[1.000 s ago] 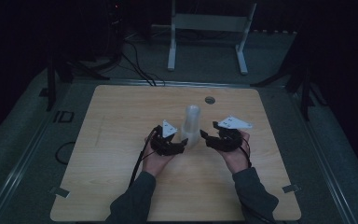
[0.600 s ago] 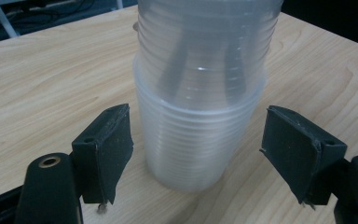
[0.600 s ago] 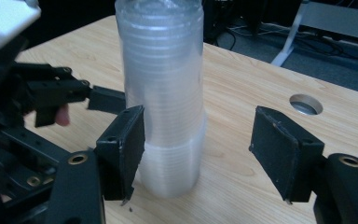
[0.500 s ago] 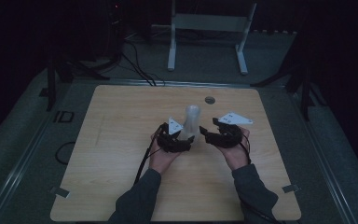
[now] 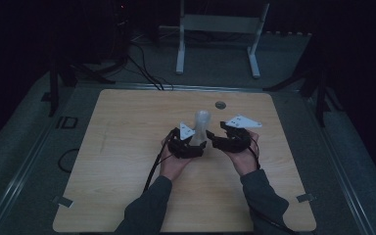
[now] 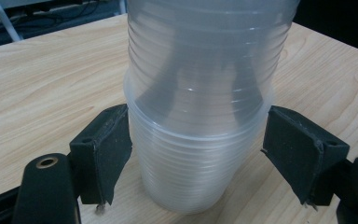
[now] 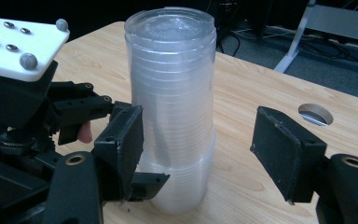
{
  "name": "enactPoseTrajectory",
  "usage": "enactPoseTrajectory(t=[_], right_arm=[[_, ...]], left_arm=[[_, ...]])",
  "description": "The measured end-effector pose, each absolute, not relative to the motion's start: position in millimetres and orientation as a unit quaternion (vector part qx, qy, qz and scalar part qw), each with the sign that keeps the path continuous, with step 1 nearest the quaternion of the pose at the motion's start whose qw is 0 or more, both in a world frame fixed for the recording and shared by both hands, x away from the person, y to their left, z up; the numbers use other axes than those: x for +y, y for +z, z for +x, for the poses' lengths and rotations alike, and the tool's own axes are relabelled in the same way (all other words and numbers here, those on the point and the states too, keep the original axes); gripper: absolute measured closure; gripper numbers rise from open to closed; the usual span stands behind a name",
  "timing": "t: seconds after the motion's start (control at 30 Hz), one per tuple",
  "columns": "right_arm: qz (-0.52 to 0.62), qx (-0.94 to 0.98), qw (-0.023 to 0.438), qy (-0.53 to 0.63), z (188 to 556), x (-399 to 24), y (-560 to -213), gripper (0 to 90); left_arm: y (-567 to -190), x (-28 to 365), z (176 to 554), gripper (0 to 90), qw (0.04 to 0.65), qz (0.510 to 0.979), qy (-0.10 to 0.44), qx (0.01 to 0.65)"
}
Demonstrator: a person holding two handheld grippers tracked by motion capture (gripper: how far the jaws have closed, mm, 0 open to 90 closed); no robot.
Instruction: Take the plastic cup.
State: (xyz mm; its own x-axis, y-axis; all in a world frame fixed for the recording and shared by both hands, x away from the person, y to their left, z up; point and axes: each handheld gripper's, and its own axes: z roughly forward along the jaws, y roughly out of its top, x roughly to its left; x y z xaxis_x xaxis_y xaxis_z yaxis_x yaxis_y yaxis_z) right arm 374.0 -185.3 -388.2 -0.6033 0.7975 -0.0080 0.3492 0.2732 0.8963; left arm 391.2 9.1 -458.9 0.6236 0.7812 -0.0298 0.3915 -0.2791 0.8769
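While the tall stack of clear ribbed plastic cups (image 5: 201,128) stands upright at the centre of the high view on the light wooden table (image 5: 127,147), both grippers flank it. Left gripper (image 5: 196,145), just left of centre: jaws have just been opening, pads either side of the lower stack, left pad about at the wall, right pad apart. Right gripper (image 5: 214,141), right of centre: jaws opening too, one pad just beside the stack, the other well clear, nothing gripped.
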Motion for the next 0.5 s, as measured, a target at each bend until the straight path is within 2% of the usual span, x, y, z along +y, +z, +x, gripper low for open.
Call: enactPoseTrajectory(t=[0.5], right_arm=[[0.370, 0.762, 0.230, 0.478, 381.9, -177.1, -385.9, 32.6]], left_arm=[[-461.2, 7.7, 394.9, 22.5, 0.474, 0.767, 0.207, 0.380]])
